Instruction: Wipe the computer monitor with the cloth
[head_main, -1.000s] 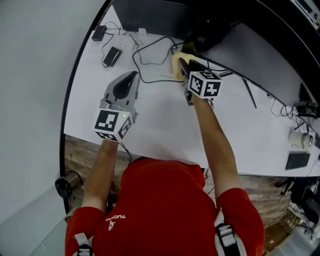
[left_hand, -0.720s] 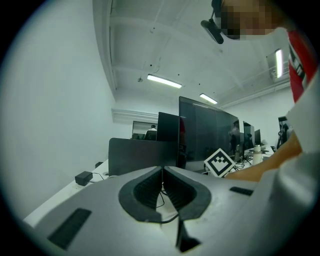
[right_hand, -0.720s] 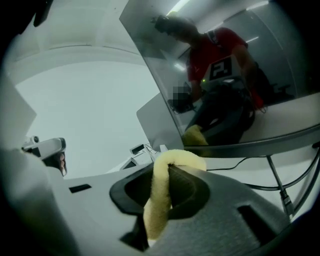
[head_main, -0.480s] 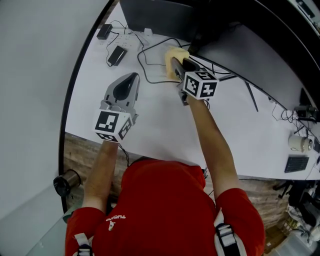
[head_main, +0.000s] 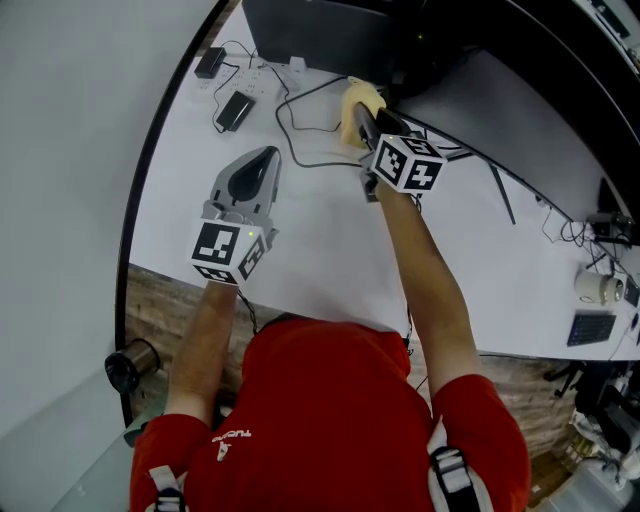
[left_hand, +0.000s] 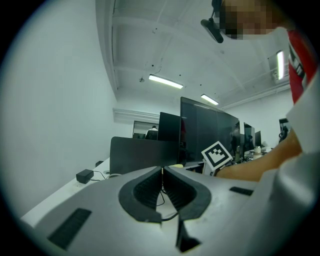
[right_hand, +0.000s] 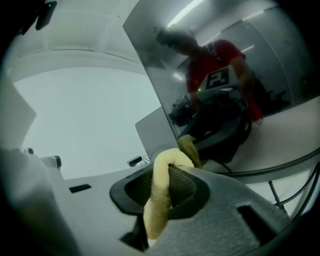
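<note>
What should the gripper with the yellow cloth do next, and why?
Probably press the cloth gently against the monitor and slide it sideways. The right gripper is shut on the cloth and sits low, right at the dark screen, with the cloth's reflection close by. I cannot tell if it touches yet, so a light wiping stroke seems the natural next bit.

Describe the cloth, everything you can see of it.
The cloth is pale yellow and fuzzy, like microfibre. It is folded into a thick loop and clamped between the jaws of the right gripper. The fold bulges past the tips and a tail hangs down between them. It is held above the white desk, at the lower part of the monitor, whose glossy screen mirrors it. The fold looks to be at the glass, but contact is not certain.
</note>
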